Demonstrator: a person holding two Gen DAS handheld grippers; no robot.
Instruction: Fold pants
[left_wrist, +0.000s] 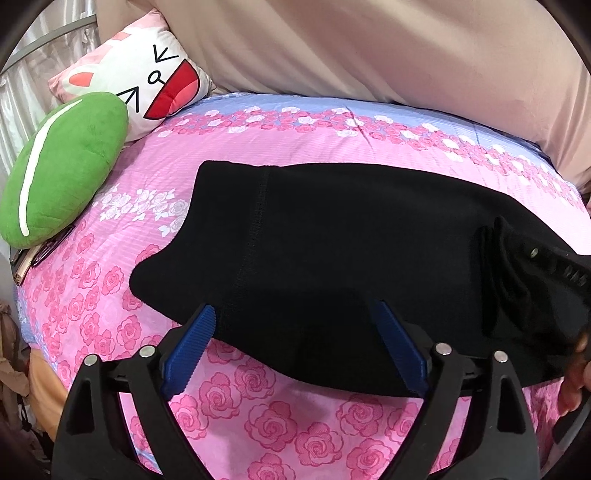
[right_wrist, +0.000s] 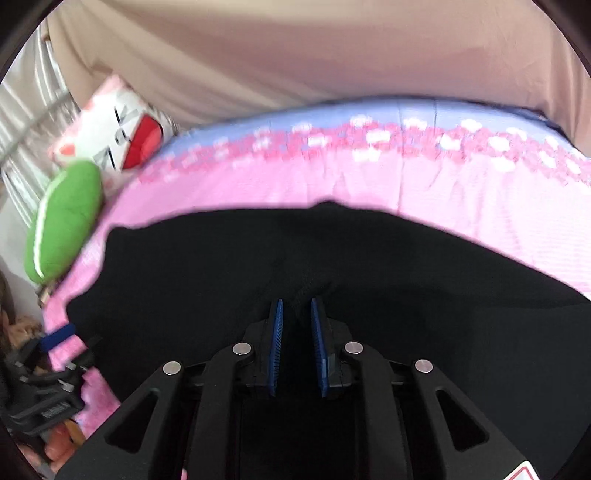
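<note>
Pants (left_wrist: 332, 240), black knit, lie folded on the rose-print bed (left_wrist: 258, 147). Your left gripper (left_wrist: 295, 317) hovers at their near edge, jaws spread; your right gripper (right_wrist: 296, 310) pinches a fabric fold.

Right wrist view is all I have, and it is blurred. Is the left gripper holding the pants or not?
Observer: No. The left gripper stands wide open. The near edge of the pants lies between its fingers, and they are not pressing it.
Operator: How does my right grip look from that side?
Observer: The right gripper is shut on the pants. In the left wrist view, a bunched fold of cloth stands up at its tip.
Operator: Is there any line on the pants that I can orient by?
Observer: Yes. A stitched seam runs from the far edge to the near edge, towards the end by the green cushion.
</note>
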